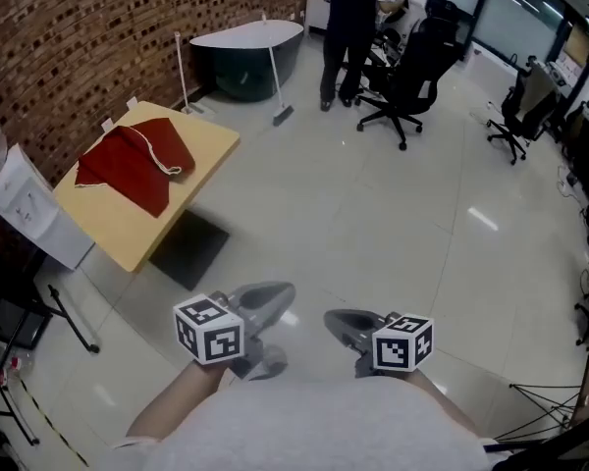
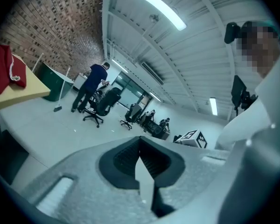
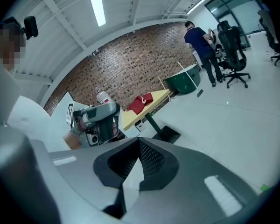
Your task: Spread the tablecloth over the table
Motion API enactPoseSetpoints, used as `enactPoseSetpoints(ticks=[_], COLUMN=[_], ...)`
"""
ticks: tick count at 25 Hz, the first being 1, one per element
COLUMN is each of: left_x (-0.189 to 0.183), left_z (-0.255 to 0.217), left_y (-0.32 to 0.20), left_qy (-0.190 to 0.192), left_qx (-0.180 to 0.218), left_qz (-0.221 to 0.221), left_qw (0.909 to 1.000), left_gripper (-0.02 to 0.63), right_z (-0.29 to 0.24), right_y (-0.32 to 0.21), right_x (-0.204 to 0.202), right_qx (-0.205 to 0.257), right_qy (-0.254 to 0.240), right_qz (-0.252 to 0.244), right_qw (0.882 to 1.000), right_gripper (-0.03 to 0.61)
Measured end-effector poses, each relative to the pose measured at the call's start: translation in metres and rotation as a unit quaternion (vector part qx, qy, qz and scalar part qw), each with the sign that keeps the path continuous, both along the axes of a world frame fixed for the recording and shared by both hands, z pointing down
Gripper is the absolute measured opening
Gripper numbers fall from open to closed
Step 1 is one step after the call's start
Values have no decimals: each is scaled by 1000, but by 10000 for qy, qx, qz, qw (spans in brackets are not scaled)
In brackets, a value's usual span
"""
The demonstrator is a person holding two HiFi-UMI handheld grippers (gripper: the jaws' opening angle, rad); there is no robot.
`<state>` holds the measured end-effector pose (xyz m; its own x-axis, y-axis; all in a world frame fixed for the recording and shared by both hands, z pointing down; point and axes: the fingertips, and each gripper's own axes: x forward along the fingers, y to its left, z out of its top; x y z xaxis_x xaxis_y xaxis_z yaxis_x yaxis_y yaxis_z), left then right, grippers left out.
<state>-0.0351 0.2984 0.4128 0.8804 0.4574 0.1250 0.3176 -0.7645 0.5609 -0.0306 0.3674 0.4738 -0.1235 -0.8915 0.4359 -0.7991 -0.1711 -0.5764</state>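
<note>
at 12 o'clock in the head view the standing person (image 1: 351, 18) is cut off by the top edge above the shoulders. in the left gripper view the tablecloth (image 2: 2, 69) and the table (image 2: 23, 88) are cropped at 9 o'clock by the dark rim. the distant people (image 2: 151, 120) are too small to be told apart.

Office chair (image 1: 410, 67) — broom (image 1: 274, 72) — brick wall (image 1: 88, 27).
</note>
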Motion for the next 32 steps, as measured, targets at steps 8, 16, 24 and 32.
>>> enactPoseSetpoints(ticks=[8, 16, 24, 32], left_x=[48, 14, 36, 63], left_z=[-1, 23, 27, 49], left_y=[-164, -280, -386, -448], left_qy=[-72, -462, -758, -1055], left_qx=[171, 91, 40, -101], left_qz=[-1038, -2797, -4271, -5325], left_qw=[9944, 9589, 9010, 8398], left_gripper=[2, 2, 2, 2], right_z=[-21, -7, -4, 15], right_y=[-174, -292, -429, -514], right_x=[73, 91, 143, 179], right_qx=[347, 587, 606, 480], right_qy=[327, 212, 104, 335], right_qz=[-1011, -2190, -3511, -4560], right_qw=[9937, 9737, 9343, 8880], right_gripper=[-2, -2, -2, 28])
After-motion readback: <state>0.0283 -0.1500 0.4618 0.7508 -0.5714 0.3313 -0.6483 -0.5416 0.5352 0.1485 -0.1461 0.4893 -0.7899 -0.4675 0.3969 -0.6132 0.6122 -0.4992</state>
